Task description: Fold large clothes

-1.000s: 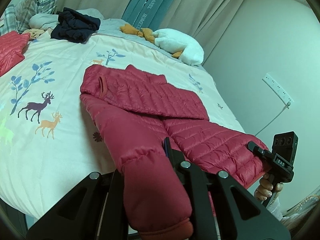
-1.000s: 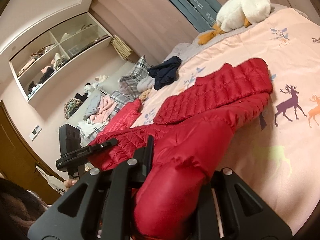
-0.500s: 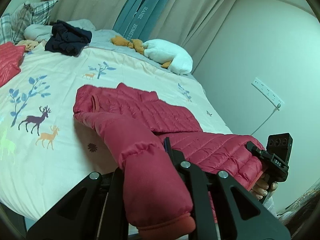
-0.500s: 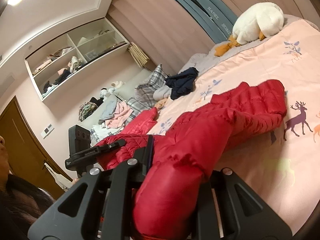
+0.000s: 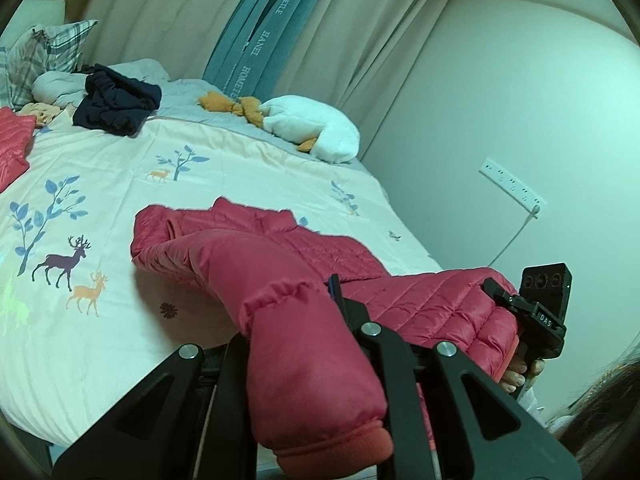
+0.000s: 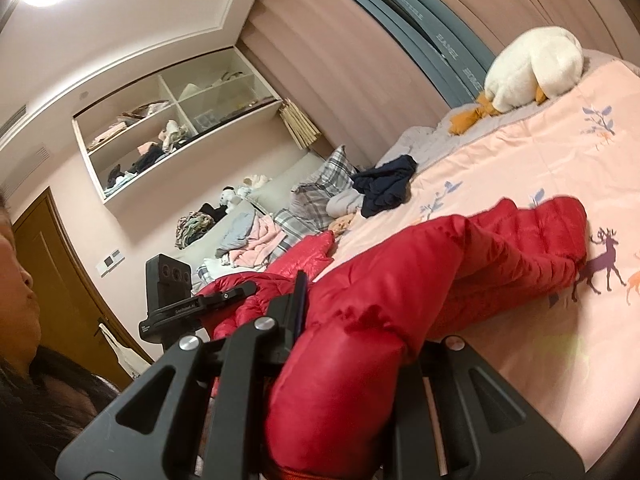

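A red quilted puffer jacket (image 5: 328,248) lies on the bed, its near end lifted off the sheet. My left gripper (image 5: 296,320) is shut on one cuffed part of the jacket, which fills the gap between its jaws. My right gripper (image 6: 356,332) is shut on the other near part of the jacket (image 6: 460,264). The right gripper also shows in the left wrist view (image 5: 500,296) at the jacket's right corner, and the left gripper shows in the right wrist view (image 6: 236,294). The collar end still rests on the sheet.
The bed sheet (image 5: 100,184) has a deer and tree print. A dark navy garment (image 5: 116,106), a white plush goose (image 5: 316,128), plaid pillows (image 5: 44,56) and another red jacket (image 5: 12,144) lie at the far side. A wall (image 5: 520,120) with a socket strip is on the right.
Both grippers have lifted and pulled the jacket's near end back toward the bed's edge. More of the jacket hangs off the sheet now, and the collar end has slid closer.
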